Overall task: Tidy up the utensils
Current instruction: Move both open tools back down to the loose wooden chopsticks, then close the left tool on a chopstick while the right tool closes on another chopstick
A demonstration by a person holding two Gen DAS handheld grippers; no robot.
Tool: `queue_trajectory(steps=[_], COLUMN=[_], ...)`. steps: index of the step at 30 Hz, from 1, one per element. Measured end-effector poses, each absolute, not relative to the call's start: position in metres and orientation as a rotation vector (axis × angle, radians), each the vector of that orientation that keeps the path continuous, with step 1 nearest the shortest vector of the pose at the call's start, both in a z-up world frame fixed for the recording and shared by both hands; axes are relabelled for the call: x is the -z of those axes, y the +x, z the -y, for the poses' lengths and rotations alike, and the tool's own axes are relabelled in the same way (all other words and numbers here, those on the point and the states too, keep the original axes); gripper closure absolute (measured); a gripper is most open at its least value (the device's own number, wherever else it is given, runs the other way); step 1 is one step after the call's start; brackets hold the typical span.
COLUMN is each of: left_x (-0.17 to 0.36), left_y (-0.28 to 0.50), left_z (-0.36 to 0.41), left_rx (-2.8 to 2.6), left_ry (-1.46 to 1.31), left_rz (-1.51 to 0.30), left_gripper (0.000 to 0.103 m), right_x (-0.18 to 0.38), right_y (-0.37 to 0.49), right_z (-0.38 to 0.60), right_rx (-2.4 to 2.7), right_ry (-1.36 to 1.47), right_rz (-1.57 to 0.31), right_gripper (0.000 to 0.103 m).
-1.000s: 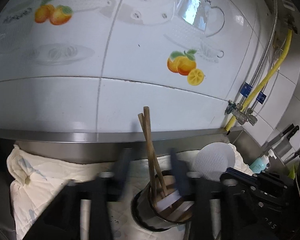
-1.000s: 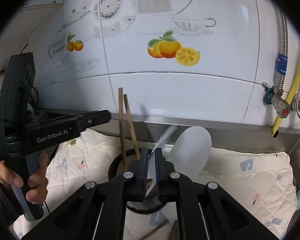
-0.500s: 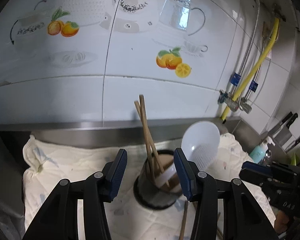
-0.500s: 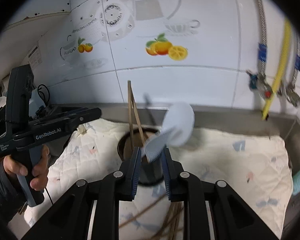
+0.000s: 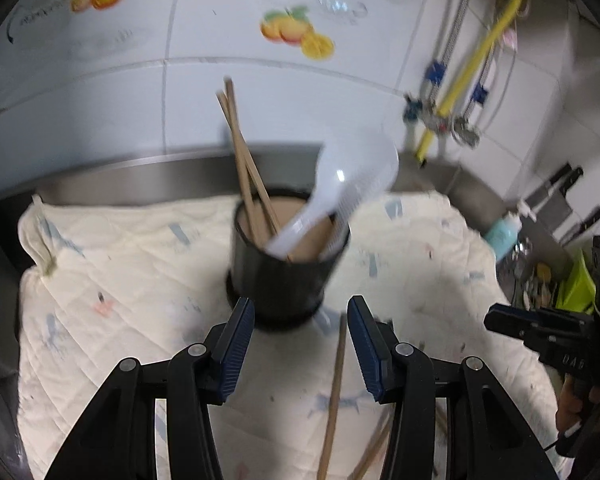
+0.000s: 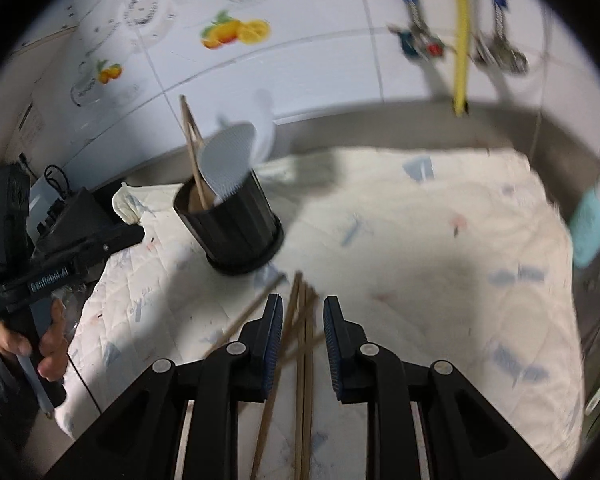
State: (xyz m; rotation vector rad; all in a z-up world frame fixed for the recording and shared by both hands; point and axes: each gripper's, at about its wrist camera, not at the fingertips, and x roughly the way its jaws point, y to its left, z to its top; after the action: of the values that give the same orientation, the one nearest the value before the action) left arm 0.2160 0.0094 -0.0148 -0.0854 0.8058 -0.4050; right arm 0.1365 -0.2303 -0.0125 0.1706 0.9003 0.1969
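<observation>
**Q:** So what changed since a second ago?

**Me:** The white rice paddle (image 5: 342, 200) is out of my right tool (image 6: 299, 330) now. A second back that tool was pinched on its handle above the holder; now the paddle sits handle-down in the black utensil holder (image 5: 286, 276), leaning right, next to the two chopsticks (image 5: 242, 160) already standing in it. Both tools have pulled back toward the near side and tipped down, so the holder looks farther off in both views.

**Q:** And the tools right now?

**Me:** My right tool has its blue pads parted a little, with nothing pinched. It hangs over the loose chopsticks (image 6: 304, 360) lying on the quilted cloth (image 6: 420, 240) that covers the surface; a few sticks run through the gap, but I can't see the pads pressing on them. My left tool (image 5: 301, 340) is spread about halfway and empty, aimed at the near side of the holder, with one loose chopstick (image 5: 334, 392) on the cloth just inside its right finger.

**Q:** Hands?

**Me:** In the right wrist view my left hand (image 6: 40, 344) wraps the grip at far left.
</observation>
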Motion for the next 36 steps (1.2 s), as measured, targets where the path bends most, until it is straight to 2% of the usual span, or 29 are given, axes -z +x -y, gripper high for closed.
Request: queue_trajectory(steps=[21, 25, 31, 36], left_x=[0.094, 0.101, 0.11, 0.119], left_y=[0.235, 0.243, 0.251, 0.26], left_z=[0.042, 0.05, 0.061, 0.067], left_rx=[0.552, 0.566, 0.588, 0.584], left_ry=[-0.017, -0.005, 0.026, 0.028], left_rz=[-1.016, -1.031, -1.046, -1.061], left_gripper=[0.057, 0.058, 0.065, 0.066], right_x=[0.101, 0.106, 0.114, 0.121], right_y=[0.16, 0.165, 0.169, 0.172], right_z=[0.269, 0.266, 0.266, 0.267], right_rx=[-0.193, -0.163, -0.147, -0.149], right_ry=[0.796, 0.782, 0.812, 0.836], right_rz=[-1.102, -1.116, -1.132, -1.143], right_gripper=[0.079, 0.079, 0.079, 0.079])
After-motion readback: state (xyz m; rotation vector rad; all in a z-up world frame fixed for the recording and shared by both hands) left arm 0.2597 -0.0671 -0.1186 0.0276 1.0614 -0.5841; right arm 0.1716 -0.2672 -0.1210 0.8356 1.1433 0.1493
